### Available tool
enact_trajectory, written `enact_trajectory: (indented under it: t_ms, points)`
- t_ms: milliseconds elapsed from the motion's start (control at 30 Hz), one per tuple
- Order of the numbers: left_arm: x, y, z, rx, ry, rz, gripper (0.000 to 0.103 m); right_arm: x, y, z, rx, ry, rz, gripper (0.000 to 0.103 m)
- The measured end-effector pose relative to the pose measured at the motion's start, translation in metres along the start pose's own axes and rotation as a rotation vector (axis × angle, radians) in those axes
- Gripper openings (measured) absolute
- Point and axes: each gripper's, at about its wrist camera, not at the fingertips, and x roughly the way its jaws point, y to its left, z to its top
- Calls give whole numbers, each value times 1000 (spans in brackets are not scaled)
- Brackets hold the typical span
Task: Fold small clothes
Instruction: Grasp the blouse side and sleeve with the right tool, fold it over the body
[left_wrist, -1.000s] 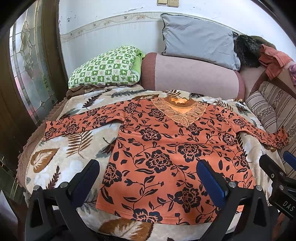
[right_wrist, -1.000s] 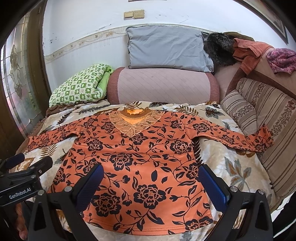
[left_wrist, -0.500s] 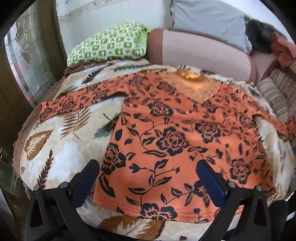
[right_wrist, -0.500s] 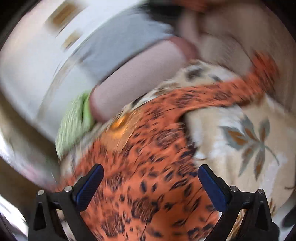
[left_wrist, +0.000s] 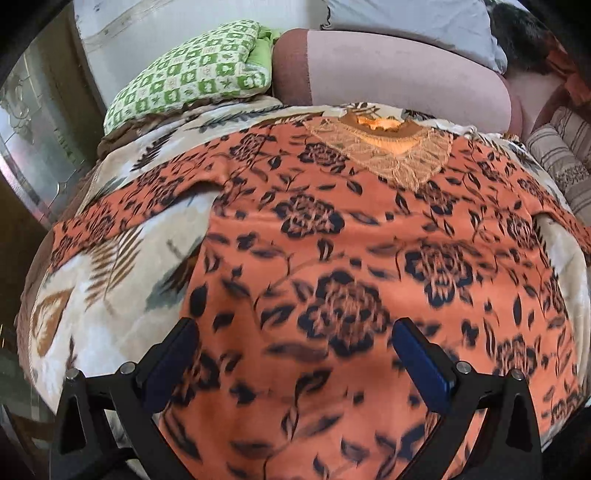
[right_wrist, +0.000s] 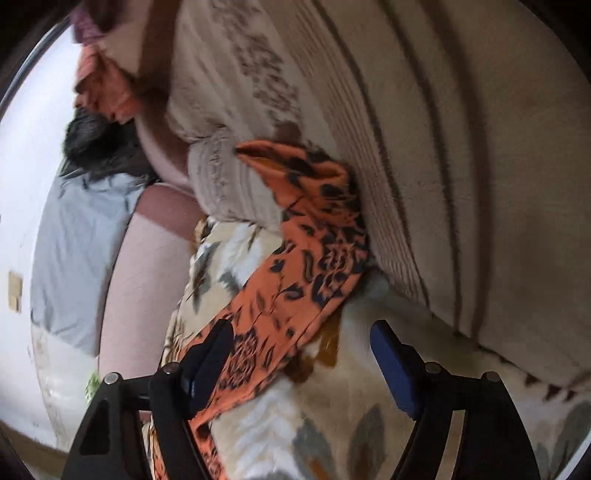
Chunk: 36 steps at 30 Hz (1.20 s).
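While the top (left_wrist: 332, 258) is lying face up and spread flat on the blanket (left_wrist: 110, 302), with its lace collar (left_wrist: 391, 155) toward the bolster (left_wrist: 399, 74) and both sleeves stretched out sideways, the 2 grippers are working at different ends of it. The left gripper (left_wrist: 295, 363) is hanging over the hem, released, its jaws standing wide with the cloth below them and nothing pinched. The right gripper (right_wrist: 301, 363) is reaching for the right sleeve (right_wrist: 295, 280), whose cuff is bunching up against the striped cushion (right_wrist: 443, 147); its jaws are closing, with the sleeve lying partly between them near the left finger (right_wrist: 207, 365), but the pads are not yet pressing on it. The step in hand is probably taking that sleeve to fold it across the body. To do it well, the right gripper is needing to centre the sleeve between both pads before it clamps, since a bite on 1 edge alone is likely to slip. Going low enough to catch only the sleeve matters too, because the plush blanket is lying directly beneath and could be pinched along with it. The crumpled cuff will likely drag on the cushion, so lifting before carrying inward should keep the fold clean. The left gripper could be pinning the hem so the body is not shifting.
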Motion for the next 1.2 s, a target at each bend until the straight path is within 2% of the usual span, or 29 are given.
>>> enact_trajectory:
  t_ms: [100,167,200,267,300,333,367,433,500,600,700,800,867,1000,1033,1100,1167,1200]
  points:
    - [17,-3,12,2,-11,-7,103,17,-4,11,3,-6,-38,74]
    - [30,-5,15,3,-5,-14,103,27,-6,18,22,-20,-64,55]
    - [38,-5,15,6,2,-17,103,29,-6,20,24,-31,-80,52]
    - [59,-6,12,16,23,-5,103,39,-5,25,4,-29,-111,37]
    - [67,-7,9,24,36,1,103,41,-4,25,-9,-27,-119,35]
    - [80,-7,5,32,66,3,103,44,-2,26,-23,-26,-121,25]
    - [84,-6,3,26,70,-10,103,43,2,26,-37,-25,-110,9]
    - [85,-1,0,-11,36,-45,103,38,15,24,-88,-50,-93,8]
    - [85,-1,-1,-3,31,-52,103,30,40,18,-173,-64,-62,7]
    - [85,0,-3,5,15,-60,103,14,96,3,-304,-90,24,7]
    - [83,3,2,21,47,-93,103,-2,168,-32,-450,-89,147,7]
    - [71,16,1,3,27,-145,103,-17,248,-94,-620,-71,280,7]
    - [55,30,-1,-29,-19,-166,103,-21,301,-159,-736,-25,386,7]
    - [21,77,-10,-132,-104,-157,103,2,353,-277,-859,97,488,7]
    - [17,86,-13,-150,-110,-155,103,19,360,-308,-873,150,492,7]
    - [12,108,-22,-187,-107,-135,103,55,363,-374,-947,225,444,7]
    - [13,123,-28,-206,-94,-117,103,128,354,-434,-1014,433,337,8]
    - [13,131,-33,-215,-84,-109,103,148,347,-448,-1029,494,279,8]
